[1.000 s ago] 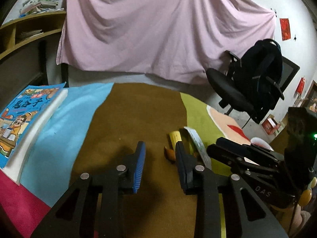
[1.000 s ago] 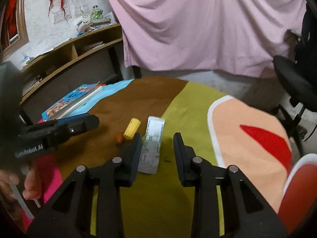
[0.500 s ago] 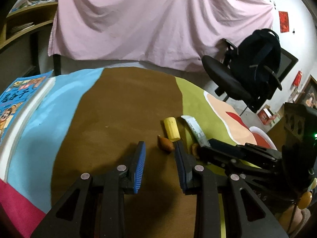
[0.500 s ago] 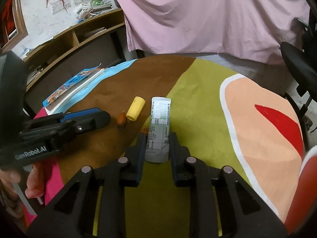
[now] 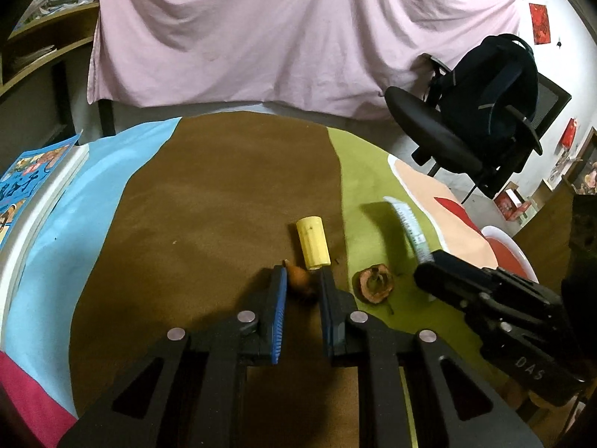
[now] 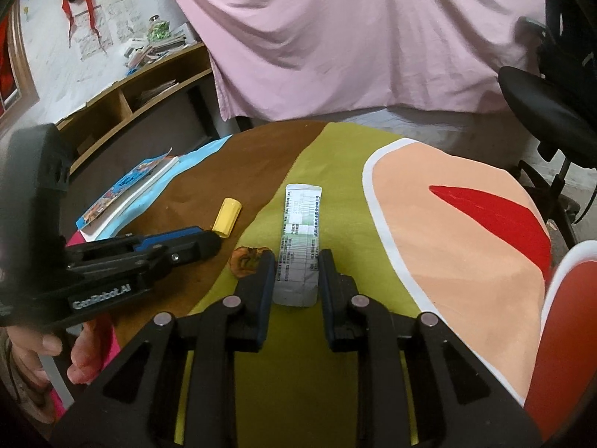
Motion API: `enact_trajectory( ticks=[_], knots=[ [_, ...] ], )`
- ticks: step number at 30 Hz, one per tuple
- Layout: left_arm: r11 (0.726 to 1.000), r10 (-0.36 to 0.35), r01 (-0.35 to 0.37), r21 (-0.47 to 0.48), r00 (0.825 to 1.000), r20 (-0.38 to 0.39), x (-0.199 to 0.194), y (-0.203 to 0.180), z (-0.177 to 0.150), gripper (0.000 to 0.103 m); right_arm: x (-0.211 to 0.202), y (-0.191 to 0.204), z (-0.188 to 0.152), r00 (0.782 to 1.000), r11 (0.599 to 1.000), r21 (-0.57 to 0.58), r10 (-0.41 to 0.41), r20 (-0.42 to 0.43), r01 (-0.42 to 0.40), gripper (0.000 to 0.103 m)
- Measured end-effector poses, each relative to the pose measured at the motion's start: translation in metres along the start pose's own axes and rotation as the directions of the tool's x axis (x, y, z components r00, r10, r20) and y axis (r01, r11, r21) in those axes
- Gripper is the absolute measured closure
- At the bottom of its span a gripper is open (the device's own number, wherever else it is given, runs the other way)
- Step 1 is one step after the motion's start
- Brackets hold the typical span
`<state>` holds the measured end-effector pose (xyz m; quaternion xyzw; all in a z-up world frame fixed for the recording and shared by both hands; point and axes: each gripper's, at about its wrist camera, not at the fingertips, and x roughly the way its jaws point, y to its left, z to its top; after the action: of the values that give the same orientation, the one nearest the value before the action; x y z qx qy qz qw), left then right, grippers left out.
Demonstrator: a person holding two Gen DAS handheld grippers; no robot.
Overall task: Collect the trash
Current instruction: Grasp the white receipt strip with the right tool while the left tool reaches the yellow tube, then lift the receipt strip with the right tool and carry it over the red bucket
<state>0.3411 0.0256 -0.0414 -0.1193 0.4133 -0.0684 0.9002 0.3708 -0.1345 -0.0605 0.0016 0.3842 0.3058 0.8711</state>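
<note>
A long white paper receipt (image 6: 300, 240) sits between the fingers of my right gripper (image 6: 296, 261), which is shut on its near end; in the left wrist view the receipt (image 5: 408, 229) curves up off the cloth. My left gripper (image 5: 302, 276) has its jaws partly closed around a small orange-brown scrap (image 5: 298, 279), touching or nearly so. A yellow cylinder (image 5: 312, 247) lies just beyond it, also in the right wrist view (image 6: 226, 217). A brown dried fruit husk (image 5: 374, 283) lies between the grippers; it also shows in the right wrist view (image 6: 246, 259).
A round table with a multicoloured cloth (image 5: 209, 201). A blue picture book (image 5: 26, 190) lies at the left edge. A black office chair with a backpack (image 5: 481, 112) stands at the back right. A pink sheet (image 5: 283, 33) hangs behind. A red-and-white bowl (image 5: 507, 250) sits at right.
My left gripper moved forward and narrowed around the orange-brown scrap. My right gripper closed on the receipt and lifted its far end off the cloth, uncovering the brown husk.
</note>
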Motion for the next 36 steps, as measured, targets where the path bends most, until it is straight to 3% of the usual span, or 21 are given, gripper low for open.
enact_trajectory(
  ticks=[4, 8, 11, 14, 16, 24, 31, 36],
  knots=[
    [1.000, 0.019, -0.020, 0.017, 0.999, 0.030, -0.006, -0.004, -0.007, 0.090, -0.010, -0.001, -0.003, 0.999, 1.000, 0.006, -0.014, 0.039, 0.014, 0.051],
    [1.000, 0.024, -0.026, 0.012, 0.994, 0.109, -0.025, -0.005, -0.017, 0.090, -0.026, 0.002, -0.006, 0.994, 1.000, -0.003, -0.016, 0.108, 0.017, 0.051],
    [0.999, 0.035, -0.043, 0.032, 0.978, 0.206, -0.046, -0.015, -0.027, 0.090, -0.044, 0.007, -0.011, 0.983, 0.999, -0.027, -0.015, 0.186, 0.021, 0.051],
    [0.995, 0.042, -0.067, 0.072, 0.951, 0.306, -0.069, -0.029, -0.038, 0.090, -0.063, 0.014, -0.018, 0.963, 0.998, -0.053, -0.016, 0.269, 0.031, 0.051],
    [0.992, 0.041, -0.079, 0.095, 0.934, 0.354, -0.080, -0.038, -0.044, 0.090, -0.079, 0.017, -0.024, 0.942, 0.997, -0.067, -0.008, 0.335, 0.033, 0.051],
    [0.975, -0.009, -0.116, 0.192, 0.835, 0.550, -0.126, -0.088, -0.059, 0.090, -0.133, 0.018, -0.040, 0.845, 0.995, -0.075, -0.016, 0.535, 0.066, 0.051],
    [0.950, -0.074, -0.124, 0.287, 0.802, 0.592, -0.143, -0.135, -0.055, 0.090, -0.189, -0.007, -0.050, 0.740, 0.992, -0.008, -0.088, 0.667, 0.125, 0.050],
    [0.924, -0.134, -0.117, 0.365, 0.794, 0.593, -0.140, -0.176, -0.052, 0.090, -0.219, -0.031, -0.057, 0.688, 0.986, 0.058, -0.152, 0.709, 0.158, 0.050]
  ],
)
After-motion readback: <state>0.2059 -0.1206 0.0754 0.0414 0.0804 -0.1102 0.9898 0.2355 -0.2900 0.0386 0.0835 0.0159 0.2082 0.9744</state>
